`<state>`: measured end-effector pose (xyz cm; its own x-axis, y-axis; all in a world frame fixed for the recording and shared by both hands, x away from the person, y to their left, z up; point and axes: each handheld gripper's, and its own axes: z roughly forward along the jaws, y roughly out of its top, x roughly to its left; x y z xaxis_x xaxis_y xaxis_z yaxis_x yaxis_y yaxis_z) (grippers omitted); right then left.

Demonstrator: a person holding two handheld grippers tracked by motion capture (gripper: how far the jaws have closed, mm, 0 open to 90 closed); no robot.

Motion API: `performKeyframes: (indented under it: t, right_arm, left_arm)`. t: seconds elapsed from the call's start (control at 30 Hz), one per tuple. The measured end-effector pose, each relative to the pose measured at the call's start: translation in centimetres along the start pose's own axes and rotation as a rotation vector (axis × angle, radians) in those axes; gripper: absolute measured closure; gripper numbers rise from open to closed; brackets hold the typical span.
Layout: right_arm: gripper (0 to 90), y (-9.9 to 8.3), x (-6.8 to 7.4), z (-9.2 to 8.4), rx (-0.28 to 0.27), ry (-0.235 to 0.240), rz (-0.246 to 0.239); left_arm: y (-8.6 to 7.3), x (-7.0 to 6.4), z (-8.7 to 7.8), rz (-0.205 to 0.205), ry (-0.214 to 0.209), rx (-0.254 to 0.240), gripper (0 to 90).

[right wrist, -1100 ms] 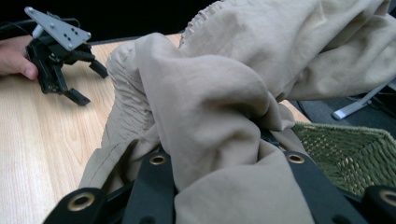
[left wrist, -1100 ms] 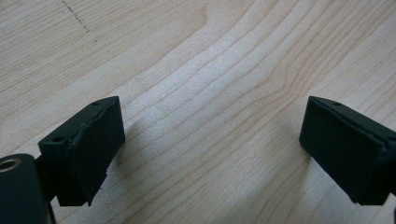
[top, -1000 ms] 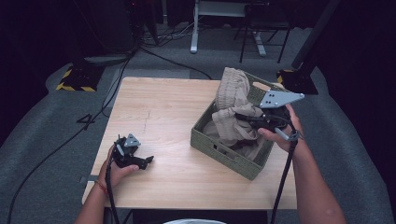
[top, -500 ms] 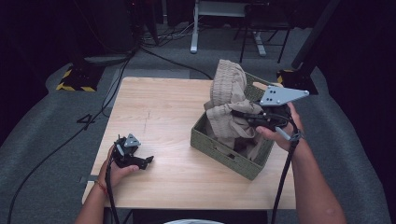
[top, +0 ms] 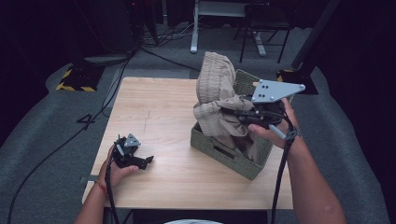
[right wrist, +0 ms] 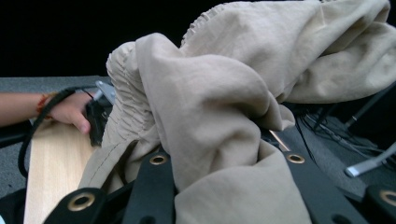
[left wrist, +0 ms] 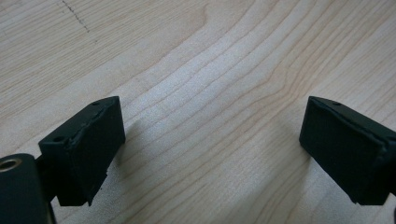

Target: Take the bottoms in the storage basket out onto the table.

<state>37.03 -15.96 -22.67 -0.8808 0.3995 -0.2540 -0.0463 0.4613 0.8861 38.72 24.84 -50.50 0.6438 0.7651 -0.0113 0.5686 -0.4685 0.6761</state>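
A beige garment [top: 217, 93] with a ribbed waistband rises out of a green woven basket [top: 219, 151] at the table's right. My right gripper [top: 229, 113] is shut on a bunch of its cloth and holds it above the basket. In the right gripper view the beige garment [right wrist: 224, 116] bulges up between the two black jaws and hides their tips. My left gripper [top: 145, 161] rests on the wooden table [top: 159, 107] near the front left, open; in the left gripper view its pads [left wrist: 88, 149] stand wide apart over bare wood [left wrist: 210, 116].
The basket sits askew near the table's right edge. Grey carpet [top: 46, 140] surrounds the table, with cables, a yellow-black striped block [top: 74, 79] at the back left and chair and desk legs behind. A cable trails from each gripper.
My right gripper has risen with the garment, pulling more cloth up out of the basket. The left gripper has stayed put on the table.
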Motion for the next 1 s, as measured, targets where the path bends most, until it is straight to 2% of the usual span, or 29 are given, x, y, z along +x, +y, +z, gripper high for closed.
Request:
performKeyframes:
  t: [0.23,0.33,0.37,0.57,0.6,0.67,0.7,0.8,0.87,0.93,0.97,1.0]
  right_arm:
    - [69.8,3.5,1.4,-0.4,-0.057,0.029,-0.047]
    - [69.8,4.1,1.7,-0.6,-0.072,0.042,-0.051]
    - [69.8,5.0,2.1,-0.9,-0.085,0.051,-0.067]
    - [69.8,6.4,2.8,-1.3,-0.125,0.074,-0.072]
    - [69.8,7.4,3.4,-1.5,-0.132,0.083,-0.094]
    - [69.9,7.7,3.5,-1.6,-0.133,0.085,-0.100]
    - [69.8,8.7,4.1,-1.8,-0.142,0.091,-0.117]
    - [69.8,9.0,4.5,-1.8,-0.145,0.105,-0.121]
    - [69.7,8.7,5.0,-1.1,-0.138,0.118,-0.121]
    - [69.7,7.8,5.3,-0.1,-0.122,0.140,-0.109]
    - [69.7,6.4,5.6,1.6,-0.085,0.153,-0.102]
    - [69.7,6.4,5.6,1.6,-0.085,0.153,-0.102]
  left_arm:
    - [0.0,0.0,0.0,0.002,0.000,0.001,7.4]
    - [0.0,0.0,0.0,0.001,0.001,0.001,7.4]
    - [0.0,0.0,0.0,0.001,0.001,0.001,7.4]
    - [0.0,0.0,0.0,-0.001,0.003,0.001,7.4]
    - [0.0,0.0,0.0,-0.005,0.003,0.001,7.4]
    - [0.0,0.0,0.0,-0.002,0.004,0.000,7.4]
    - [0.0,0.0,0.0,-0.005,0.004,-0.001,7.5]
    - [0.0,0.0,0.0,-0.005,0.005,-0.002,7.6]
    - [0.0,0.0,0.0,-0.004,0.004,-0.001,7.5]
    - [0.0,0.0,0.0,-0.002,0.007,-0.002,7.5]
    - [0.0,0.0,0.0,-0.002,0.007,-0.002,7.5]
    - [0.0,0.0,0.0,-0.002,0.007,-0.002,7.5]
